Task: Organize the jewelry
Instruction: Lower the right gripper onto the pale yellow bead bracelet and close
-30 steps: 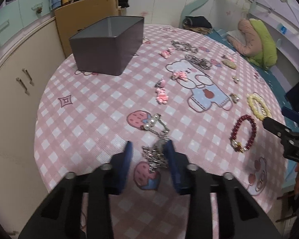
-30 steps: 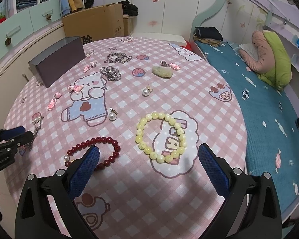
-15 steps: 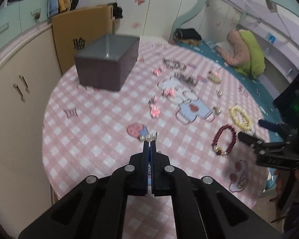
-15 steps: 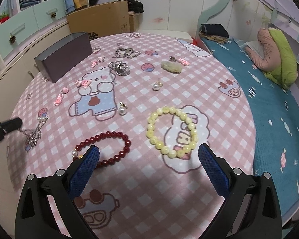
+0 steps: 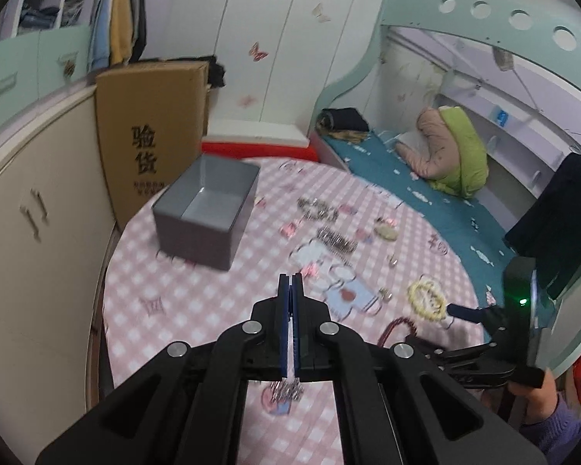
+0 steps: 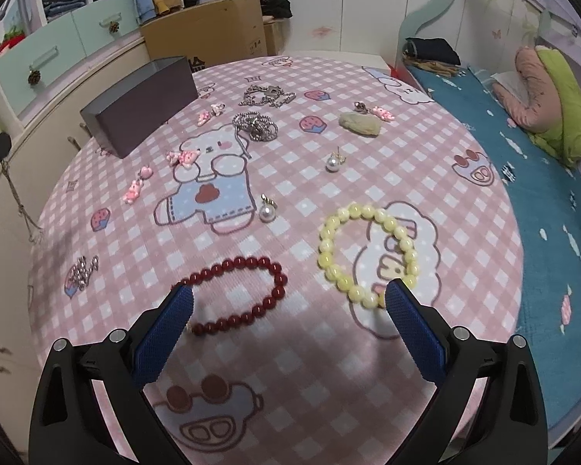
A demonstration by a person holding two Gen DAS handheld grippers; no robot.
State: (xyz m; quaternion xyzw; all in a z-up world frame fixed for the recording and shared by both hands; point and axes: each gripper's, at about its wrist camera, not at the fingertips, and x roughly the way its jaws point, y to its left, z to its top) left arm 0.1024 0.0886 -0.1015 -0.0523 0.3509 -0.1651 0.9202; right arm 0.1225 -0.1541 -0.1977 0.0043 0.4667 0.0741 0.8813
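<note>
While your left gripper (image 5: 290, 285) has its blue fingers (image 5: 284, 325) pressed together, the thin silver chain necklace (image 6: 19, 201) is pinched between them and hangs down past the rim of the surface (image 6: 275, 352), its lower cluster of links still lying on the pink checked cloth at the near left edge. In the left wrist view you see only that cluster (image 5: 287, 390) below the closed fingers; the right wrist view shows the strand itself, running slack from the dark fingertip at the far left down to the cloth. Your right gripper (image 6: 289, 300) has its fingers spread wide and grips nothing, with the dark red beaded bracelet (image 6: 238, 294) lying between and just ahead of them and the pale yellow beaded bracelet (image 6: 368, 250) just beside the right finger. Further back, the open grey rectangular box (image 5: 207, 215) stands on the far left of the surface; only the left wrist view looks into its bare inside.
</note>
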